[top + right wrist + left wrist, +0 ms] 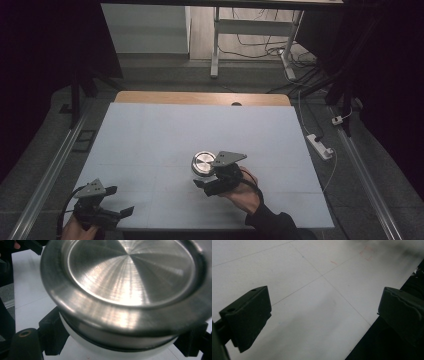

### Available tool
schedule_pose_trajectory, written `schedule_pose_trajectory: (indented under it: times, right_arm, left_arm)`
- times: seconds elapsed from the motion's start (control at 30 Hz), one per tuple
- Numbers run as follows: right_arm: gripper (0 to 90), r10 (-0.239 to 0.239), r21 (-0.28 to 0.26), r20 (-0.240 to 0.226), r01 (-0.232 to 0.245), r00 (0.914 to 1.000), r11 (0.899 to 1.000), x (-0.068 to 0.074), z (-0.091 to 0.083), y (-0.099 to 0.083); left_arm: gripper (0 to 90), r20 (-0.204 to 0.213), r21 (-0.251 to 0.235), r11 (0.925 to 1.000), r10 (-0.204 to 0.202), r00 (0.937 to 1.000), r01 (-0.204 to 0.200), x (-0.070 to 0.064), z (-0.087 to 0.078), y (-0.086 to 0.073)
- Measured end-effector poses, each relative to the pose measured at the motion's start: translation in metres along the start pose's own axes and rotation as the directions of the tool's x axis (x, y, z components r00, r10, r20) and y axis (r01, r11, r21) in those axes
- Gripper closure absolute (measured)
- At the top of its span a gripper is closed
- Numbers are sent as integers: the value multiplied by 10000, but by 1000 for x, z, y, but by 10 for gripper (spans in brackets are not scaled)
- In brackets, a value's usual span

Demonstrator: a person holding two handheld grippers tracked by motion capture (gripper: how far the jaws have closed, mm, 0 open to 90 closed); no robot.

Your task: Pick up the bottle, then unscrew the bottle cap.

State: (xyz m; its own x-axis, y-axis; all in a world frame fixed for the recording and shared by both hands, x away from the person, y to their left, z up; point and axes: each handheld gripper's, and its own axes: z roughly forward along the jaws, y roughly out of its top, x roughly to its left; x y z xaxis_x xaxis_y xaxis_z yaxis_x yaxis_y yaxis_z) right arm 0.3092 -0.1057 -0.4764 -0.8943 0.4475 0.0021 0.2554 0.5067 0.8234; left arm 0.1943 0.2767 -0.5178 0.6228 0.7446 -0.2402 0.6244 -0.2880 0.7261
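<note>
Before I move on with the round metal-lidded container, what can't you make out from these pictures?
- Container base: right gripper view, cut off by the bottom edge.
- Right gripper jaw contact: high view, hidden under its grey plate; too close in its own view.
- Left gripper: nothing between its jaws; table far corner blurred.

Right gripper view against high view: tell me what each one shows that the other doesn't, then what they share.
Right gripper view alone: the brushed, ringed top of the metal lid, the white body under it, and black jaws at both sides of that body.

High view alone: the whole white table, the left hand-held gripper near its front left corner, the power strip on the floor.

Both: the lidded container at the right hand-held gripper.
</note>
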Motion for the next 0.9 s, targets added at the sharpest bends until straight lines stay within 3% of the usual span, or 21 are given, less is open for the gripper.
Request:
schedule_pose_trajectory:
  times: [0.3, 0.53, 0.9]
  right_arm:
    - [155, 23, 32, -56, -22, 10000, 10000, 0, 0, 0]
    - [155, -2, 59, -131, 3, 9999, 10000, 2, 0, 1]
    - [155, -52, 18, -155, 53, 9999, 10000, 1, -1, 1]
  left_arm:
    - [0, 275, -175, 9990, 415, 9988, -410, -4, 2, 8]
    - [0, 617, -350, 9946, 998, 9931, -978, -6, 6, 20]
    - [0, 1134, -823, 9863, 1520, 9819, -1432, -10, 20, 49]
